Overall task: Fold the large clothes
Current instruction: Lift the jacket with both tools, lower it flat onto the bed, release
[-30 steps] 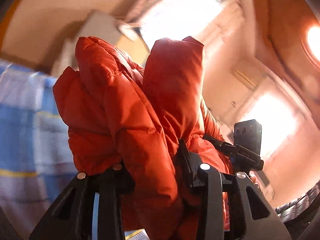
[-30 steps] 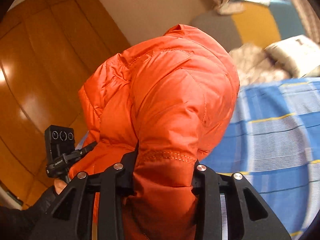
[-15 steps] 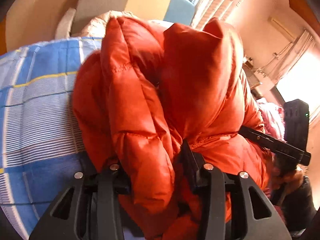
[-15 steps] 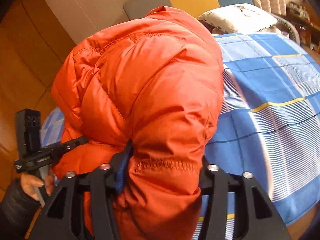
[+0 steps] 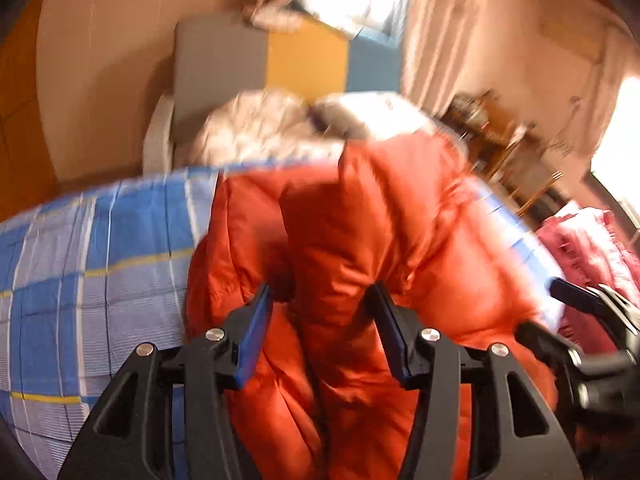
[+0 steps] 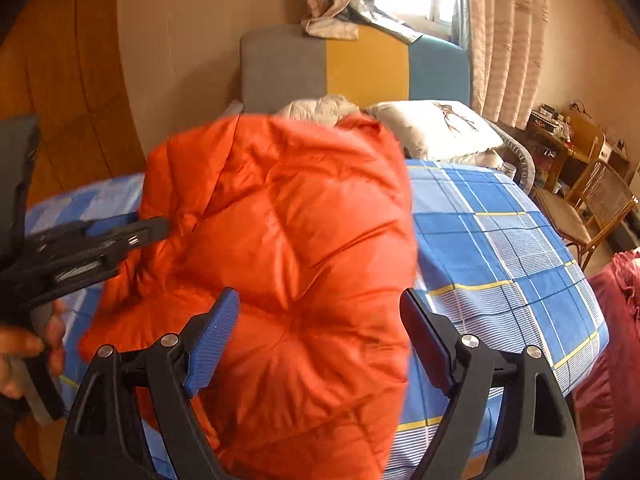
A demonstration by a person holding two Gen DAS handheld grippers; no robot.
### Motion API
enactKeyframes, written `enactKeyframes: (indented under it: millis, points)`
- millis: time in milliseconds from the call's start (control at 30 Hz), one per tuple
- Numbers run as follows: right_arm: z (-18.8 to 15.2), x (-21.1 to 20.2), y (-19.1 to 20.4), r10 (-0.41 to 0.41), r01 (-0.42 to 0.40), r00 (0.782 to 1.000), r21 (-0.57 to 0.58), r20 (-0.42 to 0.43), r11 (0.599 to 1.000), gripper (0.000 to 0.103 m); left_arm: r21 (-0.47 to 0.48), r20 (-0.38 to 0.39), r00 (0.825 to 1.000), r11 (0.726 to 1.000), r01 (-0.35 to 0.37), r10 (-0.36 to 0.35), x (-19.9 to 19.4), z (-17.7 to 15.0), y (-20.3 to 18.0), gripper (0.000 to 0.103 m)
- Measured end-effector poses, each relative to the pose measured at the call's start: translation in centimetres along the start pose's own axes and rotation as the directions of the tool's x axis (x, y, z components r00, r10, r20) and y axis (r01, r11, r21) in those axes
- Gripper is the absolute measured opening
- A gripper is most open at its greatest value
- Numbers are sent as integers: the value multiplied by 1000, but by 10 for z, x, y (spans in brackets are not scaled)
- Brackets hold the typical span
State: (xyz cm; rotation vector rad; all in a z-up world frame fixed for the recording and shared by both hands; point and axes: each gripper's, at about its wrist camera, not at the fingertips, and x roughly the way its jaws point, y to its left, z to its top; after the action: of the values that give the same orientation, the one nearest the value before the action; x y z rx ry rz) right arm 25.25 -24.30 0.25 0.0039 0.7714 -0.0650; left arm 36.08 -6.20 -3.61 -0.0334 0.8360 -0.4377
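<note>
From the left wrist, the puffy orange quilted down jacket [image 5: 360,248] lies bunched on the blue, white and yellow checked bedspread [image 5: 92,264], and the left gripper [image 5: 320,312], jaws partly spread after just opening, straddles a ridge of it without pinching. Past the jacket sit a pale crumpled garment [image 5: 260,128] and a grey, yellow and blue panelled headboard [image 5: 264,60]; a dark red quilted blanket [image 5: 584,248] lies to the right. From the right wrist, the right gripper [image 6: 320,320] stands wide, having just opened, the jacket's bulk loose between its blue pads [image 6: 212,344] and hiding much of the bed. A white pillow [image 6: 436,128], curtains [image 6: 504,32] and a wicker chair [image 6: 592,208] lie beyond.
</note>
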Motion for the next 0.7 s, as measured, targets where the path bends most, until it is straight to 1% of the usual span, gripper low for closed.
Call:
enactKeyframes:
  millis: [67,100,133,167,233,333,400,467,567,700]
  points:
    - [-6,27,8,5,-5,997,-4,-76,1000,75,-20,-20,1000,1000,-13,12,18,-4,7,51]
    - [-8,36,13,-15,14,996,-18,-83,1000,75,-41,-21,1000,999,4,-5,21,-10,10,51]
    - [-11,45,17,-30,28,995,-20,-91,999,75,-44,-17,1000,999,5,-6,23,-14,13,51]
    - [-16,49,20,-33,31,994,-23,-100,999,75,-41,-13,1000,999,-1,0,29,-10,14,51]
    - [-19,49,30,-61,55,993,-62,-98,997,76,-59,-16,1000,998,3,-4,31,-20,19,51]
    - [-17,43,37,-78,71,992,-70,-96,995,76,-111,1,1000,994,12,-12,27,-25,24,51]
    - [-16,33,39,-88,82,993,-67,-83,994,76,-126,22,1000,992,13,-10,18,-31,23,53]
    - [-16,30,41,-101,97,992,-59,-70,994,76,-135,38,999,991,17,-12,14,-36,26,56]
    - [-18,23,40,-116,114,992,-38,-55,993,76,-130,73,997,991,10,0,-4,-44,23,62]
    - [-22,15,39,-136,135,990,-18,-40,991,76,-121,91,995,992,-21,32,-20,-54,21,62]
